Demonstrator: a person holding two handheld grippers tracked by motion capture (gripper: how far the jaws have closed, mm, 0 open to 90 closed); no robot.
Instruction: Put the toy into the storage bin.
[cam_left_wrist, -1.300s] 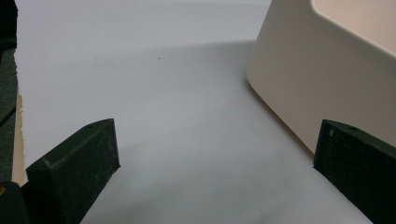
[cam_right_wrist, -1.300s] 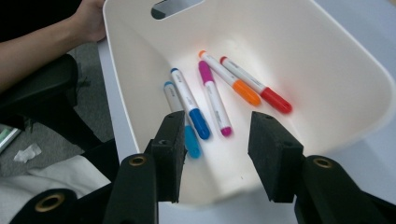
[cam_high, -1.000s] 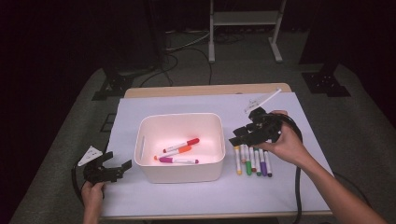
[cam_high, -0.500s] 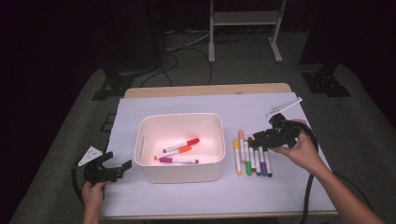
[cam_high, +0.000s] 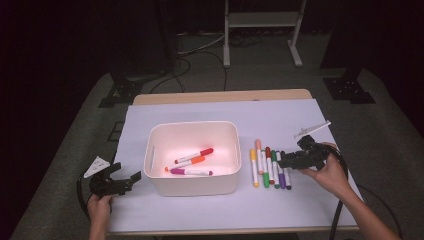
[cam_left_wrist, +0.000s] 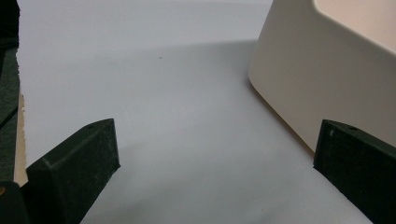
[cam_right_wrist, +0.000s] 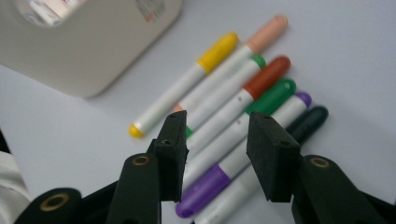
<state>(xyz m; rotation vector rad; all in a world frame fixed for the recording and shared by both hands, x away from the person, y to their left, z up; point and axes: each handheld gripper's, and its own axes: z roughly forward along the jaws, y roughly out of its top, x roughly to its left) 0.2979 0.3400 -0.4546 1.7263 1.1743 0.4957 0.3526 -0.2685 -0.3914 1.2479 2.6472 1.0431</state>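
Hovering right gripper (cam_right_wrist: 215, 140) over the marker row (cam_high: 270, 167) beside the bin (cam_high: 192, 186) — jaws just narrowing, astride the purple marker (cam_right_wrist: 243, 163), nothing clamped yet. Next: drop, pinch one only. Left gripper (cam_high: 116, 182) parked open.

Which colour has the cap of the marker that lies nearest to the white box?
Yellow. The marker nearest the box has a yellow cap; the right gripper view shows it best.
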